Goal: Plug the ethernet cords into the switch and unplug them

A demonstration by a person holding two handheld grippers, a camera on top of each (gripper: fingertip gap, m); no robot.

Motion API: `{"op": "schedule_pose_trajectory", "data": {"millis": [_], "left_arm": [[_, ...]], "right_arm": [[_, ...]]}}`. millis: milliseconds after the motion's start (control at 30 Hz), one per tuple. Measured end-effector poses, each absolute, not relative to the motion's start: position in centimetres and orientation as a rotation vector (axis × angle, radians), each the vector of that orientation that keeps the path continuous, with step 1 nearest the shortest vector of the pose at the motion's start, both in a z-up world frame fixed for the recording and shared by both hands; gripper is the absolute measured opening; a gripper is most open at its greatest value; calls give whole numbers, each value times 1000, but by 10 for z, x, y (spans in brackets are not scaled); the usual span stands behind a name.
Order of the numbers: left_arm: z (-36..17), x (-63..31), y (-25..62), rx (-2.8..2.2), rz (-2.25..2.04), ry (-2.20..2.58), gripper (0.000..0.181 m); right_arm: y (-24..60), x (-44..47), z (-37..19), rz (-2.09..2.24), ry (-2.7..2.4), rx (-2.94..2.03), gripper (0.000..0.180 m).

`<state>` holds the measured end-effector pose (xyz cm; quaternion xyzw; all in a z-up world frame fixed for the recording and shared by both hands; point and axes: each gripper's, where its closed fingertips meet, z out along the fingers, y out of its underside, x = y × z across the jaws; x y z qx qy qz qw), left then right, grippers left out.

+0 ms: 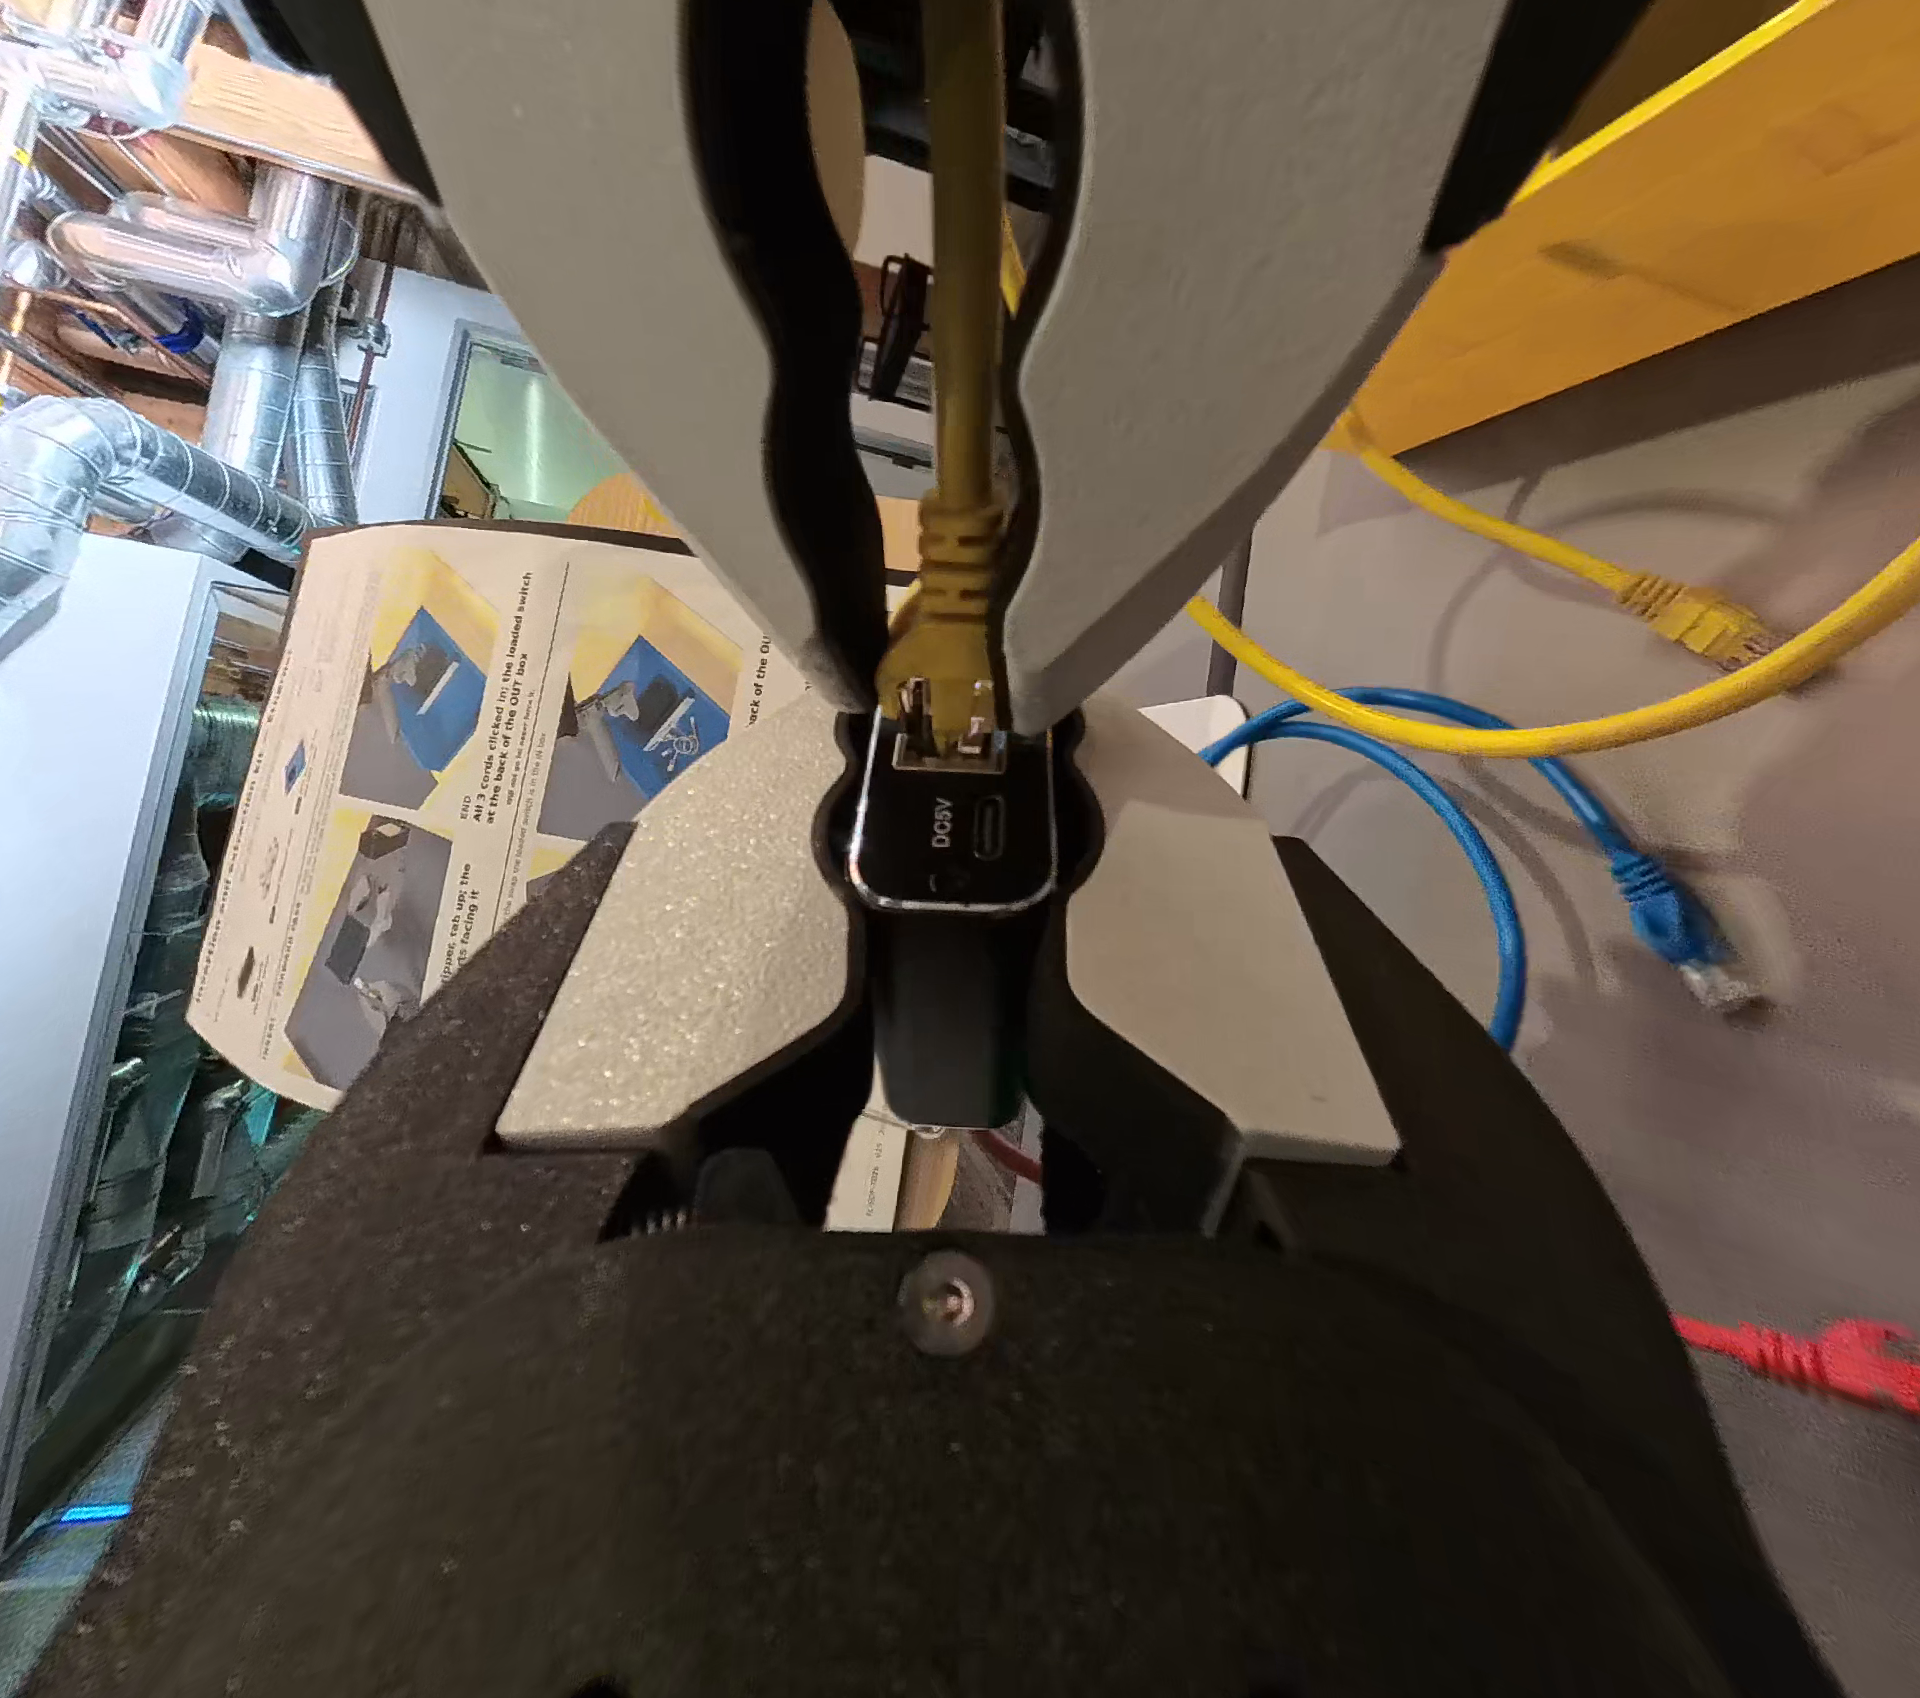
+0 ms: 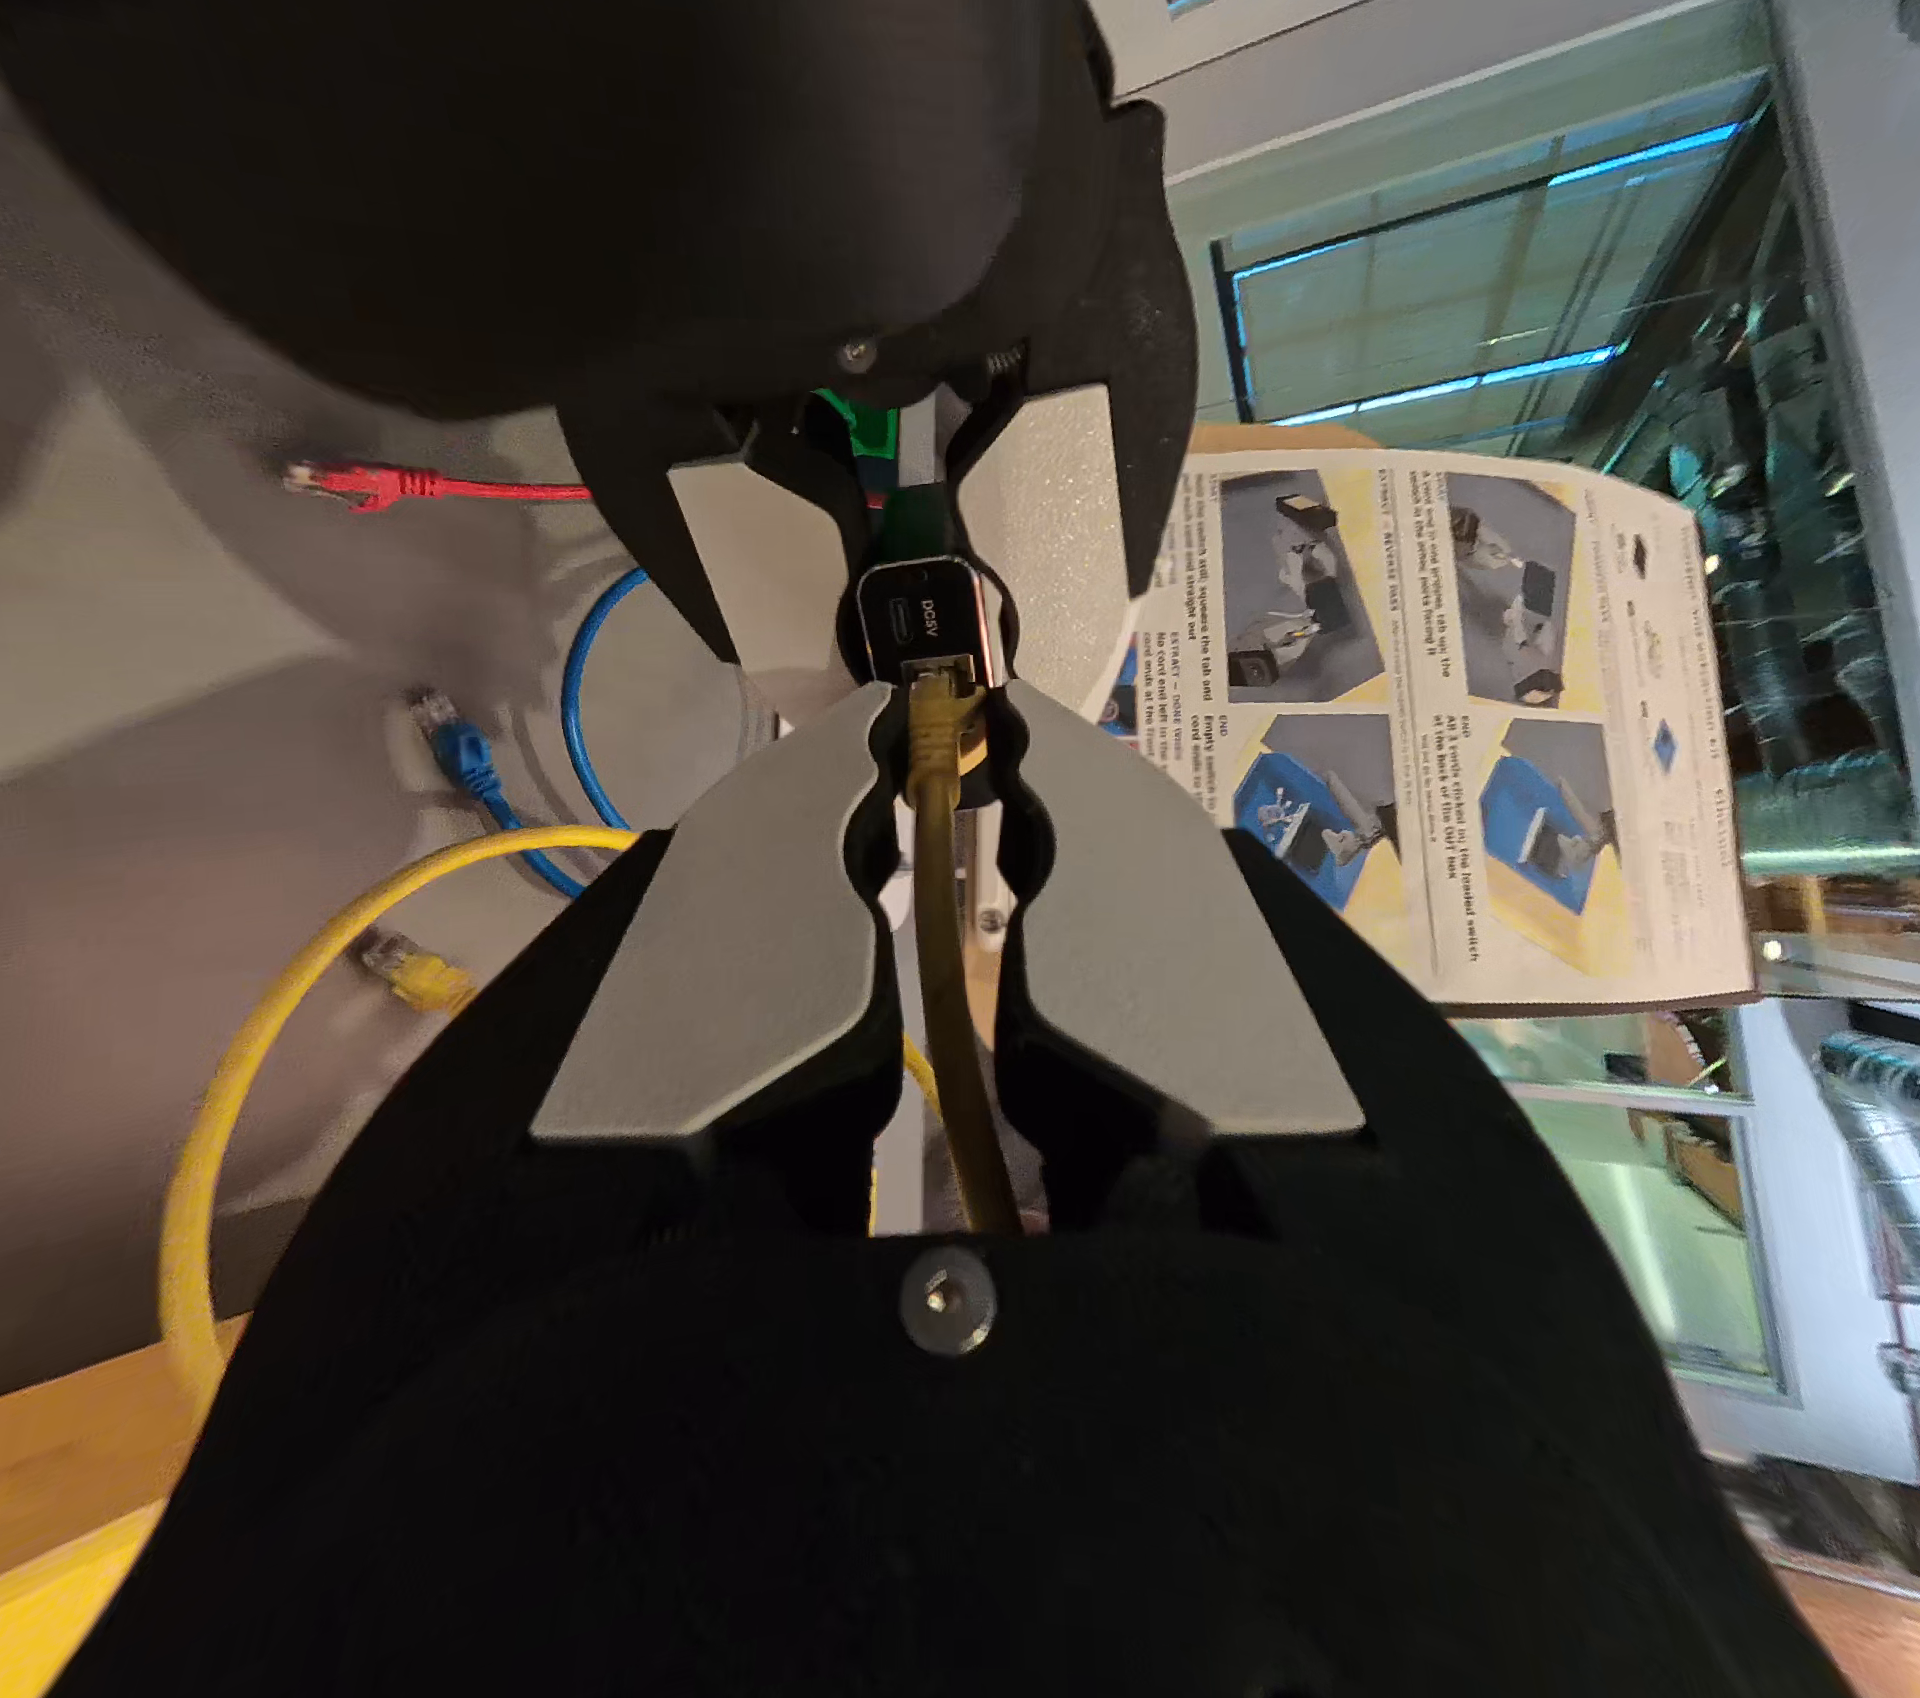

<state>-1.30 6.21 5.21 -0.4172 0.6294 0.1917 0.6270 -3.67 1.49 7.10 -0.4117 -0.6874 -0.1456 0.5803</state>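
Two grippers meeting tip to tip above a grey tabletop [image 2: 156, 713]. Left gripper [image 1: 951, 827] clenched on a small black switch [image 1: 951, 827], held between its fingers with the port end facing outward. Right gripper [image 2: 940, 713] nearly closed, grasping the plug of a dark yellow ethernet cord [image 2: 951, 973], seated in the switch port; cord trailing back between its fingers. Lying loose on the tabletop beyond: a yellow cord [image 1: 1538, 718], a blue cord [image 1: 1496, 900], a red cord [image 1: 1808, 1362]. Beside both grippers, a printed instruction sheet [image 2: 1455, 713].
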Motion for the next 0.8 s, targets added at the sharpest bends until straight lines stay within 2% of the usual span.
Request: {"op": "schedule_pose_trajectory", "data": {"millis": [700, 733, 767, 800], "left_arm": [[29, -8, 69, -962, 530, 1525, 30], [45, -21, 84, -1006, 613, 1383, 29], [55, -39, 92, -1075, 585, 1348, 29], [67, -54, 91, -1110, 487, 1326, 29]], "right_arm": [[12, -22, 45, -327, -1725, -1156, 15], [-18, -26, 16, -129, -1959, -1187, 15], [-21, -38, 9, -124, -1974, -1151, 15], [0, -41, 16, -328, -1905, -1110, 15]]}}
